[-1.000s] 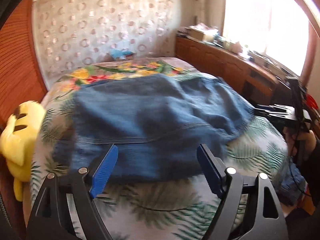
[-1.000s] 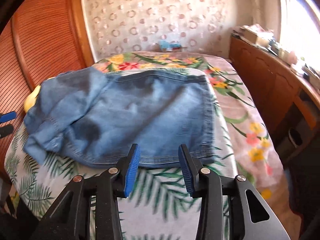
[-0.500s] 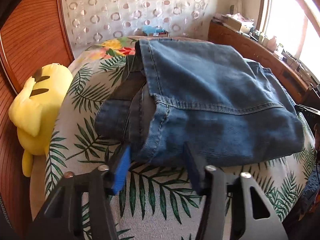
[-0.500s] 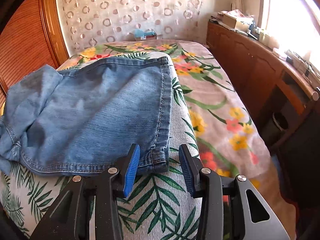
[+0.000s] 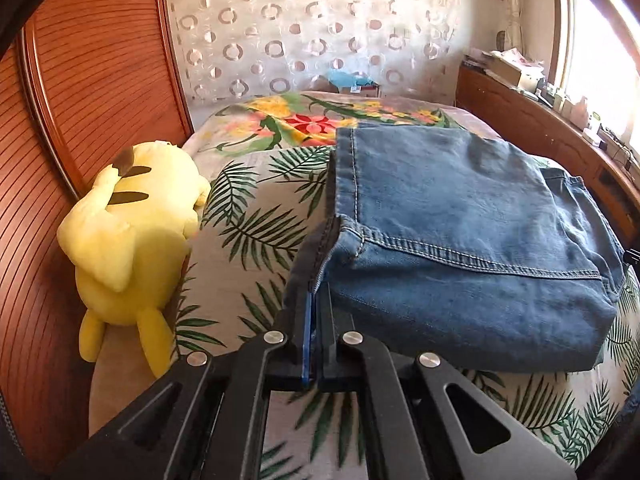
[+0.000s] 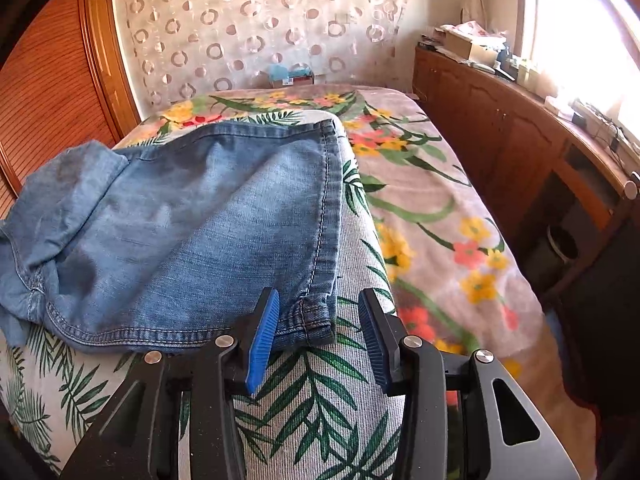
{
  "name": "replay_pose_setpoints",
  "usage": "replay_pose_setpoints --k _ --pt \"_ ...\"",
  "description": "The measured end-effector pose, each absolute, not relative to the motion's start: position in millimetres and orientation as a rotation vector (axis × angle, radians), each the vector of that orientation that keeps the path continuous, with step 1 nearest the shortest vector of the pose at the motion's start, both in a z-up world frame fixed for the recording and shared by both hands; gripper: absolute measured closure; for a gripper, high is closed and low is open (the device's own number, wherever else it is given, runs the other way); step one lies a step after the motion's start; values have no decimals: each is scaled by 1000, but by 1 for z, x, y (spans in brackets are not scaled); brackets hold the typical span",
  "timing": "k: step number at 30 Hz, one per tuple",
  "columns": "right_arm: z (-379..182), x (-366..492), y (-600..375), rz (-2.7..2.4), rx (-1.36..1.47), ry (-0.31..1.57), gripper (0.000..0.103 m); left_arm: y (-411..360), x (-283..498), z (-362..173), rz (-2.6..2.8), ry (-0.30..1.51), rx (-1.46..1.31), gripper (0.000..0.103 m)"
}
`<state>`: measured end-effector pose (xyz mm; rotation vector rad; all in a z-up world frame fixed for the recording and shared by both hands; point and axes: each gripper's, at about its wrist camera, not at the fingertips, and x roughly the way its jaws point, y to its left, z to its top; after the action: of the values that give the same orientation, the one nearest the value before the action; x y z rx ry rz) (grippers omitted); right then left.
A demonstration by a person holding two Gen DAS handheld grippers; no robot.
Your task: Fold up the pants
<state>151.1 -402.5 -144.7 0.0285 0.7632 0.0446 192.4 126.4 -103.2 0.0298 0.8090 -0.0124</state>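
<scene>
The pants (image 5: pixel 460 248) lay partly folded on the bed (image 5: pixel 256 216), waist end toward the left side, leg hems toward the right.

Left side: the left gripper (image 5: pixel 314 320) was clenched on a dark edge of the pants at the near left corner, its fingers (image 5: pixel 307 332) pressed almost together with only a thin strip of denim between them. Risk: the bite looked shallow and seemed to take one layer only. If the edge were lifted, the lower layers could stay behind and the stack would splay; a quick pull could slip the fabric out of the pads. A plush toy (image 5: pixel 132 240) lay just beside the bed's left edge, near enough that a wide swing of the fabric might catch it. The gripper was held low, nearly level with the bed, pointing along it toward the far wall.

Right side: the right gripper (image 6: pixel 316 332) stood released, its fingers (image 6: pixel 262 332) straddling the near hem corner of the pants (image 6: pixel 200 232) without closing on it. Risk: the hem corner sat nearer the left pad; closing from here might pinch only the hem's edge, or drag bed cover along with it. The gripper was low and level, aimed forward.
</scene>
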Motion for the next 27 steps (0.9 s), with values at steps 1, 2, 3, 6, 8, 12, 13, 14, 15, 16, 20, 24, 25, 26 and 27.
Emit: replay_pose_setpoints --k 1,2,3,6,8,12,13,14,15,16,20,24,25,26,27 --pt "-145 151 -403 45 28 763 60 127 192 -104 -25 817 18 101" --pt "-145 152 -403 48 27 766 60 127 191 -104 -36 822 10 101" --pt "-147 153 -403 49 27 770 60 126 190 -103 -38 818 7 100" --pt "-148 155 -403 45 31 780 60 120 186 -99 -36 796 15 90" --pt "-149 156 -401 51 34 787 60 114 182 -95 -56 776 17 73" --pt "-149 159 -400 39 25 795 60 103 175 -83 -96 730 26 47" --pt "-149 160 -400 39 28 795 60 100 172 -79 -104 719 26 36" --pt "-149 160 -400 40 29 795 60 98 170 -76 -111 706 22 26" --pt "-149 161 -400 41 27 794 60 95 166 -72 -120 689 16 25" --pt "-149 160 -399 40 21 794 60 92 163 -68 -128 679 12 25" --pt "-146 161 -391 94 4 807 85 81 157 -61 -172 665 -1 25" --pt "-128 159 -383 117 -15 759 86 67 157 -62 -200 668 13 25" --pt "-120 159 -379 128 -13 741 87 63 156 -63 -210 669 18 25" --pt "-110 159 -374 144 -13 721 87 59 155 -63 -221 669 20 25" --pt "-100 159 -368 157 -19 701 87 56 154 -63 -230 669 19 25"
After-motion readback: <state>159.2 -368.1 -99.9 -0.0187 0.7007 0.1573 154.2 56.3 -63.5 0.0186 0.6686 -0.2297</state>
